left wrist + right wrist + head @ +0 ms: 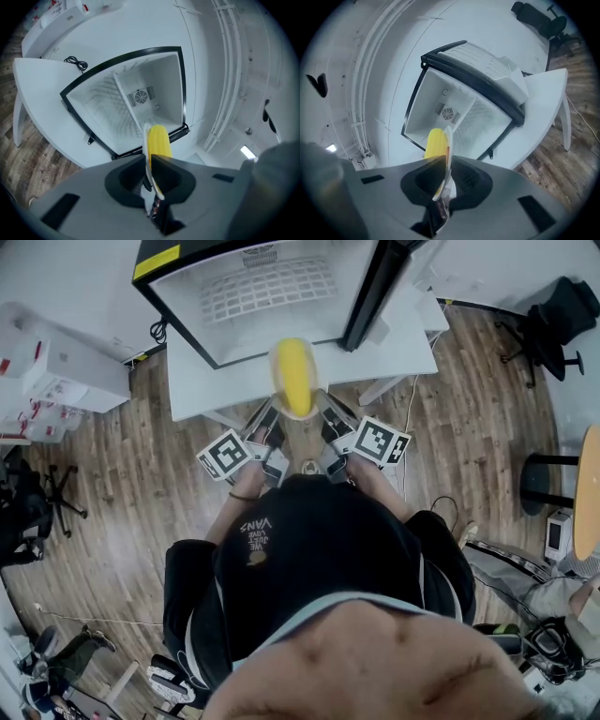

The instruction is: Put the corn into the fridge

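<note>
A yellow corn cob lies on a small pale plate that I hold between both grippers in front of an open white fridge. My left gripper is shut on the plate's left rim, and my right gripper on its right rim. The left gripper view has the plate edge-on between the jaws, the corn just to its right, and the fridge's inside ahead. In the right gripper view the plate sits clamped in the jaws, with the corn to its left.
The fridge stands on a white table with its door swung open to the right. A black cable lies on the table. White boxes stand at the left, and an office chair at the right.
</note>
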